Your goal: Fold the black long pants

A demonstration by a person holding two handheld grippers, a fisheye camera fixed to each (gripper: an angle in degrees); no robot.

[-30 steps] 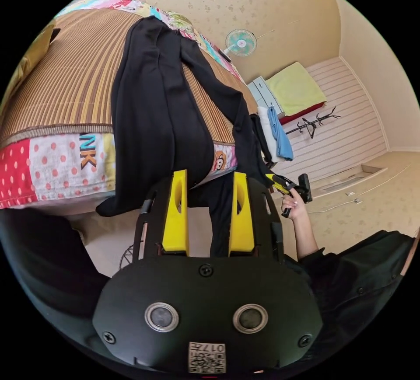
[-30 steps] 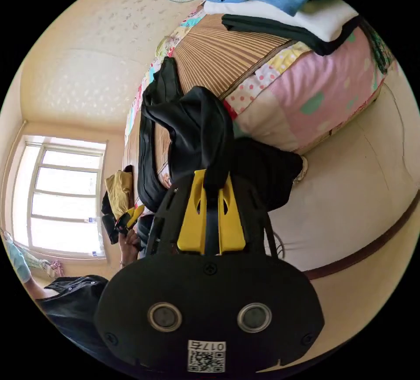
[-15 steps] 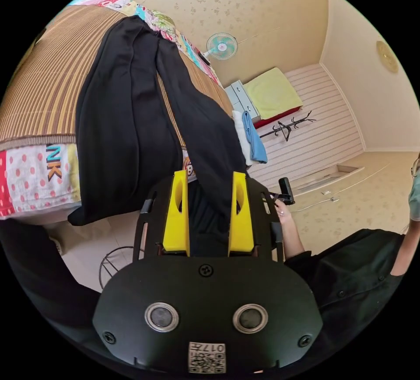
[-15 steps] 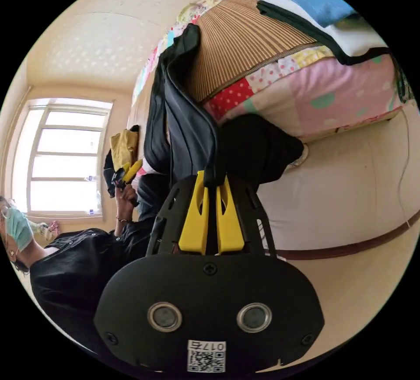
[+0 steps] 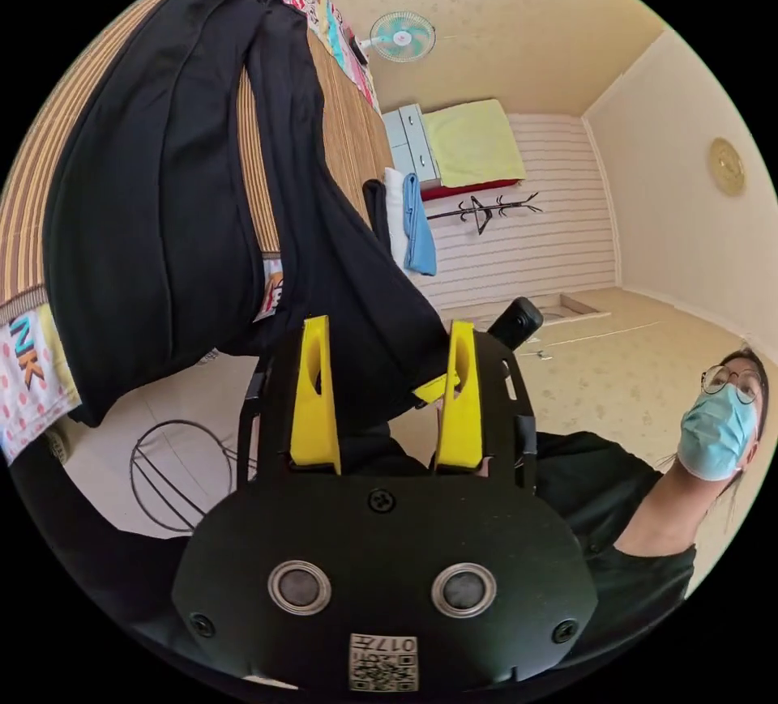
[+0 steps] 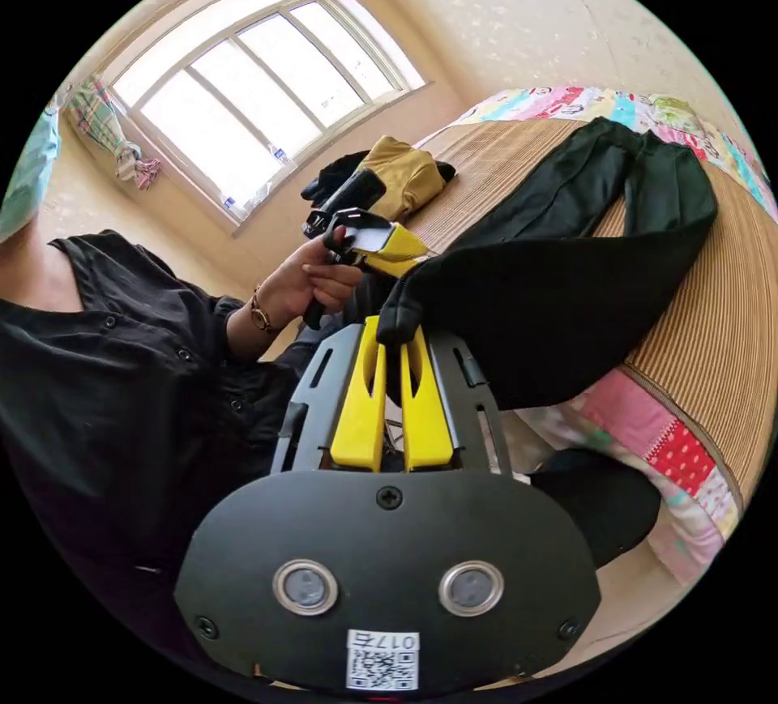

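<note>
Now right gripper point(image 6: 394, 331) clamping black pants point(image 6: 567, 275)

Black long pants point(image 5: 162, 194) lie on a brown-and-tan striped mat point(image 6: 713, 331) edged by a patchwork quilt point(image 6: 648, 437) of pink, red polka dots and pastels. Both grippers point(image 6: 393, 335) have yellow jaws on black bodies. A mustard-yellow garment point(image 6: 401, 173) lies on the mat.

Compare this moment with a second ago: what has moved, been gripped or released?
The right gripper, clamped throughout on the black pants, has carried its end over beside the left gripper. More of the pants now lies along the striped mat. The left gripper's fingers stay apart with cloth between them. The folded stack is unmoved.
</note>
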